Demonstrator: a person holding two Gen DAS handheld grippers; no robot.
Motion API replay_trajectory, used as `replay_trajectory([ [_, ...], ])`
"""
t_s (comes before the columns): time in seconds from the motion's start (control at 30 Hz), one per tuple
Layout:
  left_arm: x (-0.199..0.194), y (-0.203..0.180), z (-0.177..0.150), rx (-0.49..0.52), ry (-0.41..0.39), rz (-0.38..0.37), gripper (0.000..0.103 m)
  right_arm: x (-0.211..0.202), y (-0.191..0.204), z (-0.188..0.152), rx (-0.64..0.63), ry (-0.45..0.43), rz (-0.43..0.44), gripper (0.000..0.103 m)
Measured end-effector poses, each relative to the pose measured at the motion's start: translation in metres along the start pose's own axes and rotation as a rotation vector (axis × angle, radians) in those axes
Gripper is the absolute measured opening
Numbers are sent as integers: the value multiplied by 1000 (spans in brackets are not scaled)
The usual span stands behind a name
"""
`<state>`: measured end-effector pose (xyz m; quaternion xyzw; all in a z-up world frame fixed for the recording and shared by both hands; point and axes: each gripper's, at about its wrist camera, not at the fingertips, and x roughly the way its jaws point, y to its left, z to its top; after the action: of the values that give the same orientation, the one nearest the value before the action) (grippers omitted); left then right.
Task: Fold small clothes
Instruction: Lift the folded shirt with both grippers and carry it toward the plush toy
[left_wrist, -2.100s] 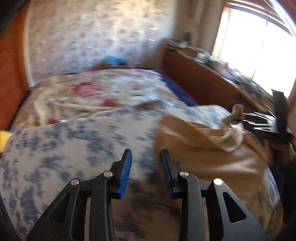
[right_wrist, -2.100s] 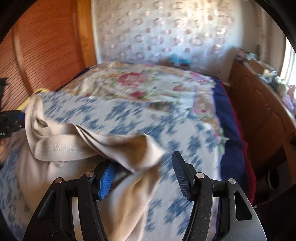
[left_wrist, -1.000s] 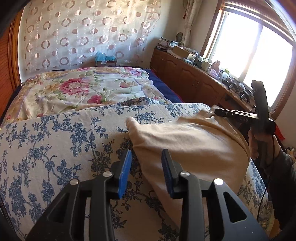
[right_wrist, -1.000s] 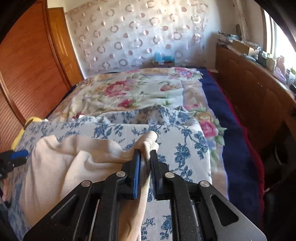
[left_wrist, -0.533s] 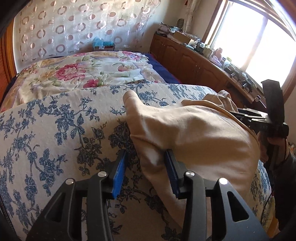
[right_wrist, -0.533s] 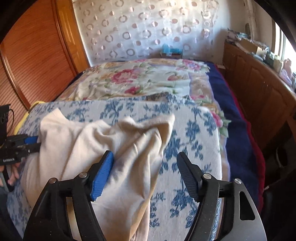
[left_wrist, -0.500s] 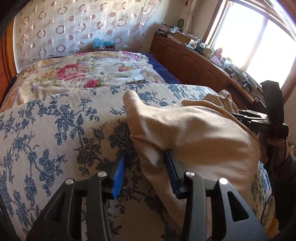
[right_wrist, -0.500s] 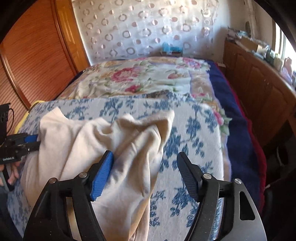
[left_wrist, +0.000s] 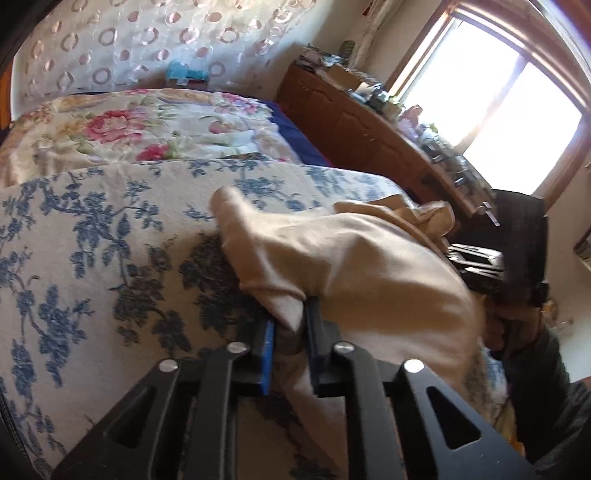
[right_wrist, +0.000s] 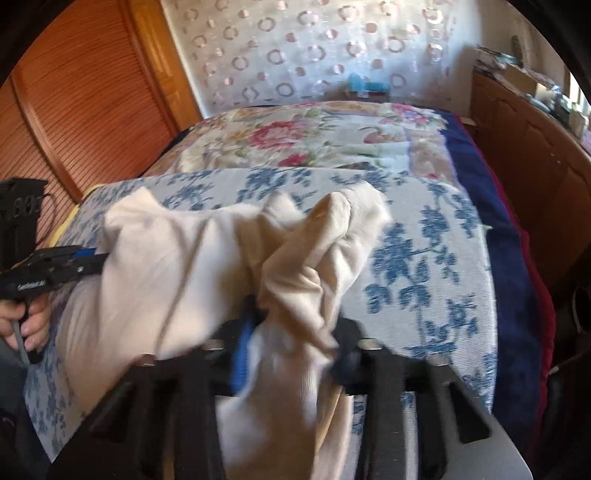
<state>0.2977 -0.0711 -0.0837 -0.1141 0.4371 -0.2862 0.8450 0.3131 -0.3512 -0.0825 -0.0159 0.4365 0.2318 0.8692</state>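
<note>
A cream garment lies bunched on the blue-flowered bedspread. My left gripper is shut on a fold at the garment's left edge. My right gripper is closing around a bunched fold of the same garment; this view is blurred and the cloth hides its pads. The left gripper also shows in the right wrist view at the garment's left edge. The right gripper's body shows at the right of the left wrist view.
A rose-patterned quilt covers the far half of the bed. A dark blue blanket runs along the bed's right side. A wooden cabinet with clutter stands under the window. A wooden shutter door is at the left.
My left gripper has closed on the garment's left edge. My right gripper, wide open half a second ago, has narrowed around a bunched fold and pushed into the cloth.
</note>
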Motion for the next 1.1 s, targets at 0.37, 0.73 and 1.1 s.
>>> replay_trajectory([
  [0.37, -80, -31, -1, 88, -189, -22, 5, -47, 46, 20, -93, -184, 1, 11],
  [0.73, -157, 23, -15, 30, -330, 120, 5, -45, 132, 75, -256, -274, 77, 11],
  [1.1, -195, 81, -37, -44, -391, 230, 5, 6, 200, 114, -345, -246, 146, 11],
])
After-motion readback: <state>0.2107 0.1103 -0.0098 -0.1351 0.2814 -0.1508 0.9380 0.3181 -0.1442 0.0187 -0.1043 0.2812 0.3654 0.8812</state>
